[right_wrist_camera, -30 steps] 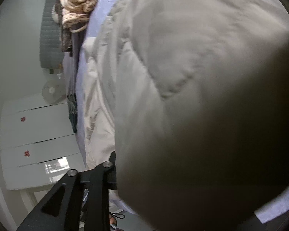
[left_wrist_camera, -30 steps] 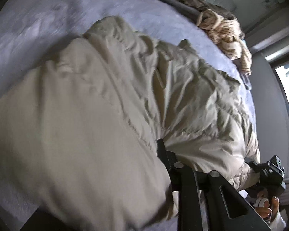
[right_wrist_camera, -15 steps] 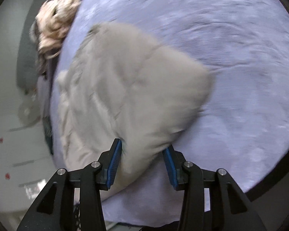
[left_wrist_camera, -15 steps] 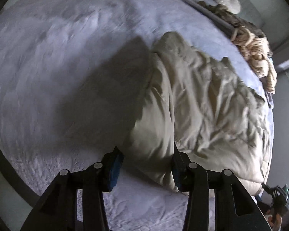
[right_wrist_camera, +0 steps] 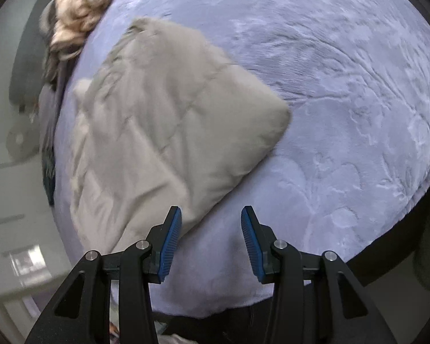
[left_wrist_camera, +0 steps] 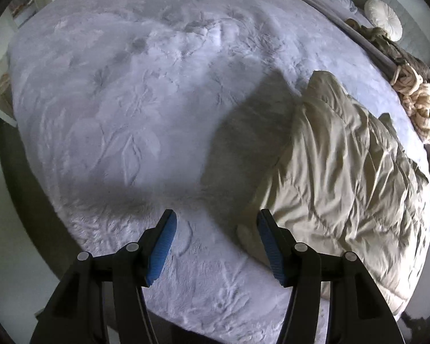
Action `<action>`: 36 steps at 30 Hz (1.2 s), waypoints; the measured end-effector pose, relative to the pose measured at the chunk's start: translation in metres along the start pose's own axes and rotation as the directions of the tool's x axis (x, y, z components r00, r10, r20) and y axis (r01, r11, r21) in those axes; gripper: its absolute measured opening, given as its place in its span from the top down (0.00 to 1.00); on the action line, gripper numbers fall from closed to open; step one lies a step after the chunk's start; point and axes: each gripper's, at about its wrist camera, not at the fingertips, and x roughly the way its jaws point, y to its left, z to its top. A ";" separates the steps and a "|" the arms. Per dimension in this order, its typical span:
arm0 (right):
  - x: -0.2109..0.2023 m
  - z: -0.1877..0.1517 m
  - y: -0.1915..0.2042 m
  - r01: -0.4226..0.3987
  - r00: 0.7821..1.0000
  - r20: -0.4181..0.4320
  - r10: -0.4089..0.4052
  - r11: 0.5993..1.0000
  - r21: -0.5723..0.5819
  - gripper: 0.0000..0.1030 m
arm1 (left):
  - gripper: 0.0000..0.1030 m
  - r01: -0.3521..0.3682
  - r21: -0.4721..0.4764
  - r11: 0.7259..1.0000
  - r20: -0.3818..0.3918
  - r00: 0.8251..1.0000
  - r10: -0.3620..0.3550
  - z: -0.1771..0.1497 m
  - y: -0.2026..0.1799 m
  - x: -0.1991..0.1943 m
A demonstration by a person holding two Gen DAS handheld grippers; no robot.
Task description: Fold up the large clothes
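Note:
A beige quilted puffer jacket (left_wrist_camera: 344,172) lies folded over on the lilac bedspread (left_wrist_camera: 129,100), at the right of the left wrist view. It fills the left middle of the right wrist view (right_wrist_camera: 163,132). My left gripper (left_wrist_camera: 216,246) is open and empty, its right finger just beside the jacket's near corner. My right gripper (right_wrist_camera: 210,240) is open and empty, its left finger by the jacket's near edge, above the bedspread (right_wrist_camera: 344,114).
A heap of cream knitted clothes (left_wrist_camera: 415,103) lies at the bed's far right, also shown in the right wrist view (right_wrist_camera: 77,8). A round white cushion (left_wrist_camera: 382,18) sits by the headboard. The bed's near edge (left_wrist_camera: 186,321) runs below the left gripper. A white cabinet (right_wrist_camera: 14,229) stands left.
Both grippers let go of the jacket, opened and drew back. The jacket dropped onto the bed, folded over.

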 end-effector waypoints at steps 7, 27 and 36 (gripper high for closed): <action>-0.013 -0.008 0.042 -0.019 1.000 0.008 0.021 0.980 -0.197 0.53 | 0.41 0.035 0.140 0.989 -0.006 0.999 -0.035 -0.023 -0.050 -0.026; 0.025 -0.046 0.141 0.005 1.000 0.004 -0.004 0.929 -0.370 0.29 | 0.02 0.047 0.379 0.924 -0.032 0.999 -0.038 -0.004 -0.092 -0.043; 0.055 -0.059 0.182 0.037 0.999 -0.002 -0.041 0.925 -0.377 0.29 | 0.01 0.051 0.462 0.886 -0.052 0.998 -0.031 0.026 -0.099 -0.030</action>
